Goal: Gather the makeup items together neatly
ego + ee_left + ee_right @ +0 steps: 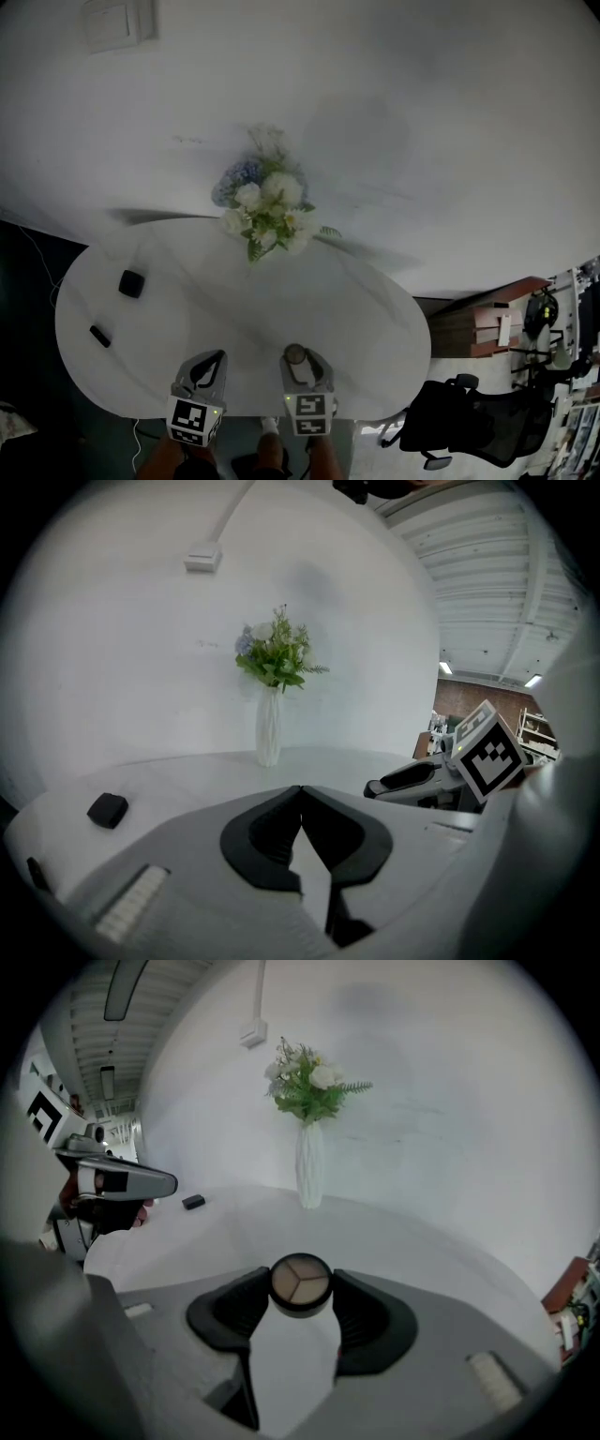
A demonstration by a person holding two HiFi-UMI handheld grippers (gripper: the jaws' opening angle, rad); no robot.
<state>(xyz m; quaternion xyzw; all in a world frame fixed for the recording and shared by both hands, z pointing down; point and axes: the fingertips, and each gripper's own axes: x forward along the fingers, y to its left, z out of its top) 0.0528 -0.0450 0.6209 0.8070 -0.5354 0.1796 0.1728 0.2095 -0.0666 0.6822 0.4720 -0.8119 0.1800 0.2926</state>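
Between the pads of the right tongs [301, 1288] sits a round compact [300, 1282], three tan shades facing up. The tongs are clamped on its rim, above the near edge of the bench [356, 309]. Off to the left lie a black case [131, 283] and, nearer the edge, a slim black stick [99, 336]. Its long axis runs diagonally, upper left to lower right in the head view. Both lie well apart from the compact and closer to the left tongs [300, 791], which are closed on nothing. The compact likely has to travel left. No brand or lettering is legible; the marker cubes [195, 419] carry only square patterns.
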